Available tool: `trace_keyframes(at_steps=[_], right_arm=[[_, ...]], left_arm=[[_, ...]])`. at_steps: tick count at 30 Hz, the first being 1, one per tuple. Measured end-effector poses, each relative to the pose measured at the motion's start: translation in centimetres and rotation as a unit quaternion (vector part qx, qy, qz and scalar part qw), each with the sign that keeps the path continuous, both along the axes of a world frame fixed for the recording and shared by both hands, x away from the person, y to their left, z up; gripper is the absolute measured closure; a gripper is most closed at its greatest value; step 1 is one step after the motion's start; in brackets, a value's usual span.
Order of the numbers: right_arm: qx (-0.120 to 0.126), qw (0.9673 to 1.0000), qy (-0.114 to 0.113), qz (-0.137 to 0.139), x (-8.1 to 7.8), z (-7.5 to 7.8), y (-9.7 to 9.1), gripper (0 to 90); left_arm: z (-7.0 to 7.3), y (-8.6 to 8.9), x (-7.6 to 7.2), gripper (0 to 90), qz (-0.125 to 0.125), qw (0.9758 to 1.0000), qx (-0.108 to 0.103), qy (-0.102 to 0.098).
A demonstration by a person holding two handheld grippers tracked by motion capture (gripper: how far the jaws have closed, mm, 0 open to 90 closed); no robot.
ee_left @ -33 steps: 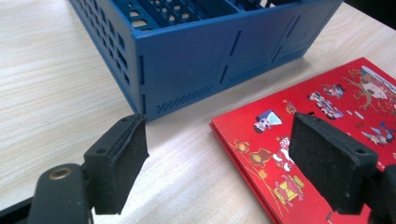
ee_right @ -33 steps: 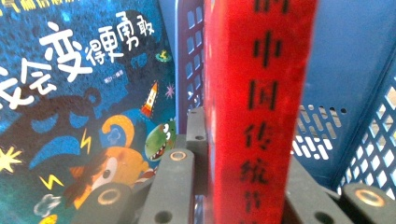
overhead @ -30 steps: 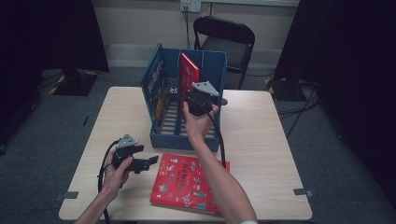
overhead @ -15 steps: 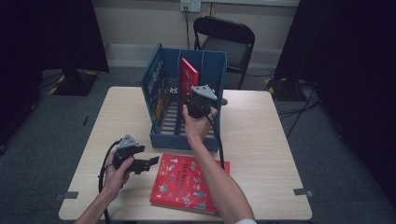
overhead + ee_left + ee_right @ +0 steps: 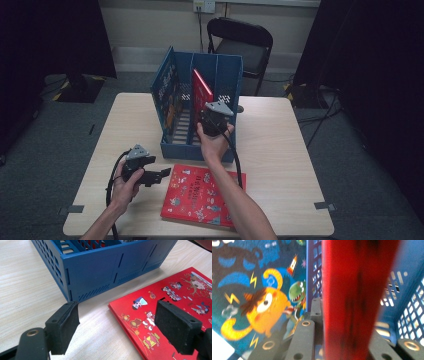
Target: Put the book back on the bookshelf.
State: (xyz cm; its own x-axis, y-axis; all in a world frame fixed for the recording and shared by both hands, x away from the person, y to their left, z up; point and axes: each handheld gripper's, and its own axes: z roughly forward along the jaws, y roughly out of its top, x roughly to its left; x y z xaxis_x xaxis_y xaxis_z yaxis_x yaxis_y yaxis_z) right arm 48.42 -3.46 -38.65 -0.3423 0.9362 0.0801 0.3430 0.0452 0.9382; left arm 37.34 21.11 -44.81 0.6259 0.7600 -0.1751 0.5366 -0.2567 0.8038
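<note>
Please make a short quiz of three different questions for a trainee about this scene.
1. True or false: the right hand-held gripper is shut on the upright red book.
2. Where does the second red book lie? A) flat on the table B) in the blue rack C) on the chair
3. Fill in: the left hand-held gripper has its jaws ____.

Key: 1 true; 2 A; 3 open.

Three picture books (image 5: 202,192), one blue rack (image 5: 230,67), perhaps one chair (image 5: 245,42), two hand-held grippers (image 5: 162,175)
</note>
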Motion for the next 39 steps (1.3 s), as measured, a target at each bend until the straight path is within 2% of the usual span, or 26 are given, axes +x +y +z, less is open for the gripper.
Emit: trace_keyframes(at_steps=[3,10,16,23,28,31,39], right_arm=[[-0.005,0.9999,0.009,0.005,-0.6,-0.2,-0.1,78.3],[-0.014,0.9998,0.005,0.016,-2.2,-0.4,-0.3,76.6],[-0.011,0.9996,0.009,0.024,-2.8,-0.6,-0.5,73.4],[-0.013,0.9991,0.016,0.037,-3.7,-1.5,-1.4,71.4],[-0.014,0.9985,0.017,0.051,-4.8,-1.9,-2.1,71.7],[-0.024,0.9976,0.011,0.064,-5.6,-2.2,-2.5,73.4],[-0.029,0.9961,0.008,0.083,-6.4,-2.1,-3.3,75.4]], left_arm=[[0.0,0.0,0.0,19.5,0.001,1.0000,-0.001,0.000],[0.0,0.0,0.0,19.4,-0.002,1.0000,0.002,0.002],[0.0,-0.1,0.0,19.4,0.000,1.0000,-0.001,0.000],[0.0,0.0,0.0,19.3,0.002,1.0000,-0.002,0.002],[-0.1,0.0,0.0,19.3,0.002,1.0000,-0.001,0.003],[-0.1,0.0,0.0,19.4,0.002,1.0000,-0.001,0.004],[-0.1,0.1,0.1,19.3,0.002,1.0000,-0.001,0.005]])
